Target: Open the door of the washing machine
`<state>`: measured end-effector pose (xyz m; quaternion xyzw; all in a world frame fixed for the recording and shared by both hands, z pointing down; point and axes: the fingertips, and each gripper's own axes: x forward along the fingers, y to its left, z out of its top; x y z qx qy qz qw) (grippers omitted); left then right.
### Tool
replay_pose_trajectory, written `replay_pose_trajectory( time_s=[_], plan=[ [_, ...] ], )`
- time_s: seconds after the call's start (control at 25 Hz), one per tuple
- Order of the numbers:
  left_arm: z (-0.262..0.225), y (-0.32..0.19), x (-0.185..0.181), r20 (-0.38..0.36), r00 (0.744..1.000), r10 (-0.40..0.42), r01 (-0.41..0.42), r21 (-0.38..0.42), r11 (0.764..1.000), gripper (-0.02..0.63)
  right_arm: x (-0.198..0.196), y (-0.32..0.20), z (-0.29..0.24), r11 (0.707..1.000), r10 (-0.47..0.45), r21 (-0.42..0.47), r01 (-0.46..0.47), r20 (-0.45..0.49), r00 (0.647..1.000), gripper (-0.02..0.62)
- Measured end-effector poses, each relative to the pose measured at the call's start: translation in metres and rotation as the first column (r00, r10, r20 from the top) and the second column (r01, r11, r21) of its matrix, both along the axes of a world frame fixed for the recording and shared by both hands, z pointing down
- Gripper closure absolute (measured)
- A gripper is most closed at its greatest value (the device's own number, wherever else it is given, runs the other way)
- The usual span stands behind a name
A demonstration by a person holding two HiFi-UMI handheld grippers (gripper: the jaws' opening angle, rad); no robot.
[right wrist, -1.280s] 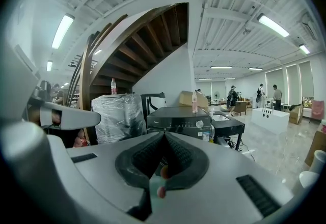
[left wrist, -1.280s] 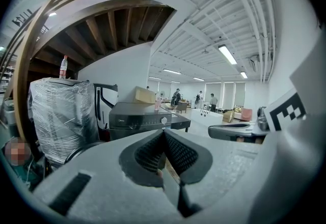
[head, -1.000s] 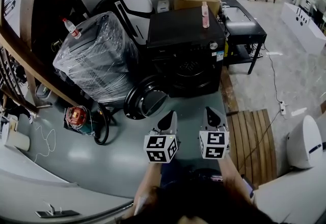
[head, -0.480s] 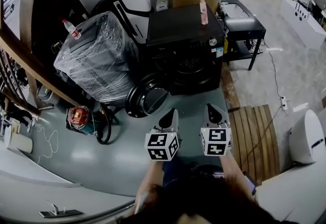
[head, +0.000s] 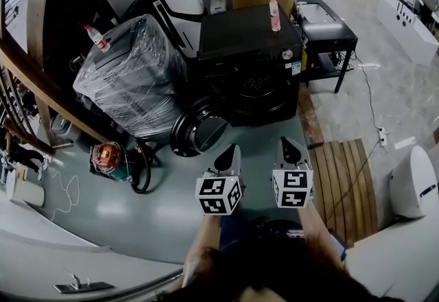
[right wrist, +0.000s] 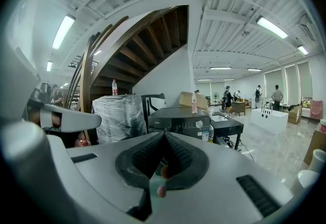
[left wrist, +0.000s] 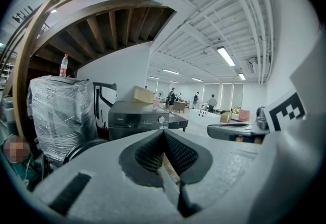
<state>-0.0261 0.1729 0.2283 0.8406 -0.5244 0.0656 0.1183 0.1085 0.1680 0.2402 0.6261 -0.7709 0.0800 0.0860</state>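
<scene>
Sitting in the upper middle of the head view, the washing machine [head: 250, 53] is showing its round door [head: 199, 130] already swung out at its lower left. The left gripper [head: 230, 152] and right gripper [head: 288, 145] are hanging below, apart from it. In the left gripper view, the jaws are pressing together on nothing. In the right gripper view, the jaws are also closed and empty. The door is probably feeling hard and heavy, turning on its hinge. Its rim is looking best to grab, its glass too slippery.
</scene>
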Motion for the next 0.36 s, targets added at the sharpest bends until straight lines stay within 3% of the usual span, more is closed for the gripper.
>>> replay_pose_trajectory(
  time_s=[0.36],
  plan=[
    [0.0019,0.0039,-0.0069,-0.011,1.000,-0.008,0.008,0.000,1.000,0.594,-0.0057,0.0034,0.0006,1.000,-0.004,0.006,0.004,0.005,1.000,0.595]
  ],
)
